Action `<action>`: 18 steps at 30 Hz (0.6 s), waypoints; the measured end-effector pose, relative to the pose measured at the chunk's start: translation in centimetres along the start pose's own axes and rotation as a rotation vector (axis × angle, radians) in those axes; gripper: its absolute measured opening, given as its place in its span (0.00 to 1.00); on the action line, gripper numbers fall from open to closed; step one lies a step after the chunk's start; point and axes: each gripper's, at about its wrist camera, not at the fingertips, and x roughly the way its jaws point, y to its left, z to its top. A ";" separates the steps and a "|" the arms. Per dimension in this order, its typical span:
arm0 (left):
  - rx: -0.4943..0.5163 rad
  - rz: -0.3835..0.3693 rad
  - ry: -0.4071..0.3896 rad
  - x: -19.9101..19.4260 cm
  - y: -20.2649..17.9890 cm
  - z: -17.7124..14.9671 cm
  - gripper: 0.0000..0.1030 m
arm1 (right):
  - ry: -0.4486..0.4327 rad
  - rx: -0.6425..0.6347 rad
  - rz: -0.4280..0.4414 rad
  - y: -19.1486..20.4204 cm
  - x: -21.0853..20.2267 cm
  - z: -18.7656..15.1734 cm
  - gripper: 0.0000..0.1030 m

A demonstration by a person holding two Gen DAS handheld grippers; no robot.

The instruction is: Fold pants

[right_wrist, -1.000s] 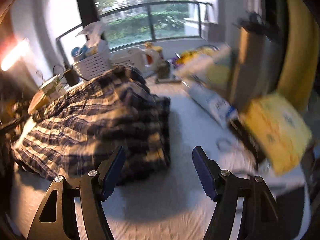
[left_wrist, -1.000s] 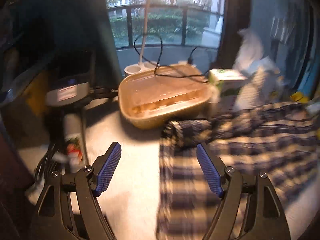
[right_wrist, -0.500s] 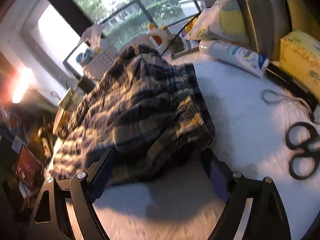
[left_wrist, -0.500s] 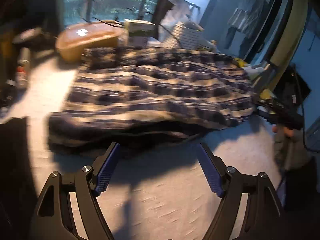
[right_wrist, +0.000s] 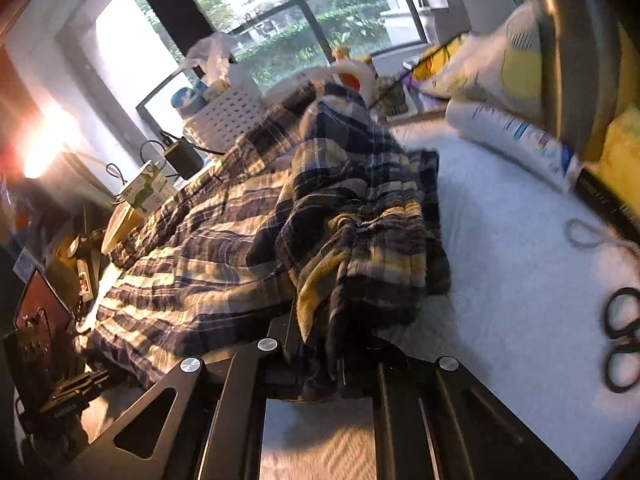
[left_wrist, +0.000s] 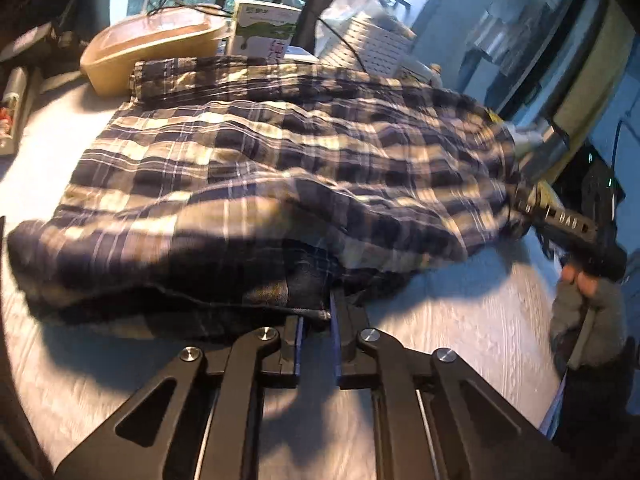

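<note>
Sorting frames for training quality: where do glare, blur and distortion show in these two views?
Right wrist view: strong orange glare at the left edge, motion smear on the bottle and scissors, the plaid pants fairly sharp. Left wrist view: dim and bluish, the pants' near edge in shadow and slightly smeared, the person's hand blurred. Both bend toward the rims.

I see a large window [right_wrist: 304, 28] with greenery beyond, low sun glare [right_wrist: 44, 148] at left, over the white surface [right_wrist: 520, 264].
</note>
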 end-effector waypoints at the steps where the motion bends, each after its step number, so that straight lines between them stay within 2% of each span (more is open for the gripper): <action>1: 0.010 0.000 0.001 -0.3 -0.3 -0.4 0.08 | -0.006 -0.012 -0.003 0.0 -0.6 -0.1 0.10; 10: 0.015 -0.032 0.045 -1.8 -1.4 -3.5 0.08 | -0.028 -0.090 -0.028 0.3 -5.5 -1.9 0.09; 18: 0.033 -0.052 0.144 -2.5 -1.3 -6.1 0.08 | -0.007 -0.053 -0.080 -2.1 -8.1 -5.3 0.10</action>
